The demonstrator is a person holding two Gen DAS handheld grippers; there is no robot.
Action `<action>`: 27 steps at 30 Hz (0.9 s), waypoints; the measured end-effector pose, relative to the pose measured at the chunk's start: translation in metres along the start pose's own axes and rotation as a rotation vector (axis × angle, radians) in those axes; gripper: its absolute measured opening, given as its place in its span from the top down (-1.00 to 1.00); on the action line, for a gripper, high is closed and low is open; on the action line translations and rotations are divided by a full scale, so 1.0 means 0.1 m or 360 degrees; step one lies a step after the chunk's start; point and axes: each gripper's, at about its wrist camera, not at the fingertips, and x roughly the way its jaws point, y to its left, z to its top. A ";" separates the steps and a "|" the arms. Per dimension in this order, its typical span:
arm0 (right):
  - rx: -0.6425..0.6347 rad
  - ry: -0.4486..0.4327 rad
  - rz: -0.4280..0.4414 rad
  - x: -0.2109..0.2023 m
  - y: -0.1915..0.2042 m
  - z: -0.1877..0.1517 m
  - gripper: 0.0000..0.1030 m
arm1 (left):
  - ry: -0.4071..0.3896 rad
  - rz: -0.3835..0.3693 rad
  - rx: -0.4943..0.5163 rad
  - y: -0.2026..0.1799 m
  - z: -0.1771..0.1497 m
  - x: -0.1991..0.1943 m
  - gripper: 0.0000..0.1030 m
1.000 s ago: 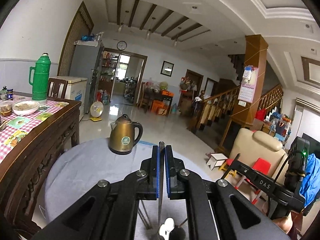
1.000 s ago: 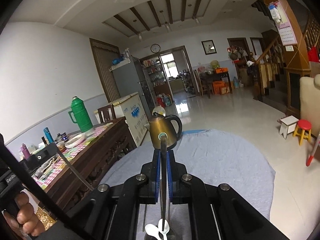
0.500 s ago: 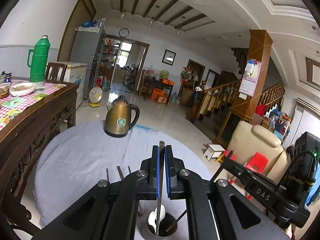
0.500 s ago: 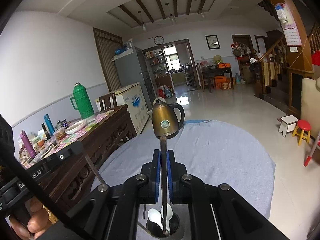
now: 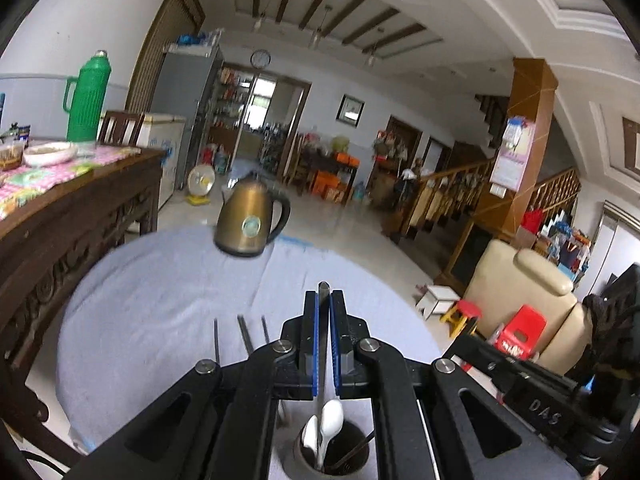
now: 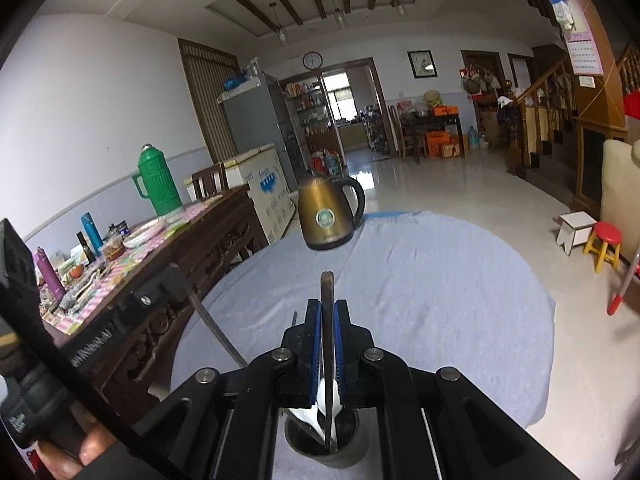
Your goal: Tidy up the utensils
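My left gripper (image 5: 323,300) is shut on a thin metal utensil (image 5: 323,292) that hangs down into the round holder (image 5: 334,458), where white spoons (image 5: 331,424) stand. My right gripper (image 6: 328,308) is shut on a dark metal utensil (image 6: 327,292) whose lower end reaches into the same holder (image 6: 324,438) among the white spoons (image 6: 314,416). The holder stands on a round table with a grey cloth (image 6: 420,280). Three loose utensils (image 5: 244,334) lie on the cloth left of the left gripper. The left gripper with its utensil also shows at the left of the right wrist view (image 6: 176,276).
A bronze kettle (image 5: 250,222) stands at the far side of the round table (image 5: 160,300). A dark wooden table (image 6: 160,248) with a green thermos (image 6: 156,182), bottles and dishes stands close on the left. A beige armchair (image 5: 520,300) and small stools (image 6: 604,244) are to the right.
Both grippers have lowered and tilted down, each with its utensil, so the holder and spoons show more fully beneath them. Both stay shut.
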 end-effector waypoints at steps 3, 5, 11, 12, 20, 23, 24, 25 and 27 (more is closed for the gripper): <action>0.0025 0.0048 0.0008 0.05 -0.05 -0.10 0.87 | 0.0060 -0.0001 0.0009 -0.01 -0.10 0.06 0.90; 0.0037 0.0088 0.0006 0.10 -0.08 -0.17 0.87 | 0.0104 0.0004 0.0031 -0.02 -0.15 0.10 0.90; 0.0126 0.0234 0.0048 0.22 -0.18 -0.30 0.63 | 0.0294 -0.0032 0.0040 -0.02 -0.29 0.23 0.87; 0.0152 0.0243 0.0071 0.22 -0.21 -0.31 0.37 | 0.0309 -0.0029 0.0039 -0.02 -0.31 0.22 0.81; 0.0335 0.0078 0.0087 -0.03 -0.52 -0.40 -0.09 | 0.0247 0.0114 0.0092 0.08 -0.40 -0.07 0.14; 0.0411 0.0078 0.0057 -0.08 -0.67 -0.47 -0.09 | 0.0247 0.0222 0.0151 0.11 -0.48 -0.16 -0.14; 0.0437 0.0082 0.0051 -0.09 -0.72 -0.50 -0.09 | 0.0245 0.0252 0.0169 0.13 -0.50 -0.18 -0.21; 0.0458 0.0081 0.0042 -0.12 -0.77 -0.52 -0.08 | 0.0246 0.0282 0.0182 0.16 -0.54 -0.21 -0.21; 0.0486 0.0079 0.0024 -0.16 -0.85 -0.55 -0.08 | 0.0263 0.0329 0.0202 0.22 -0.60 -0.22 -0.22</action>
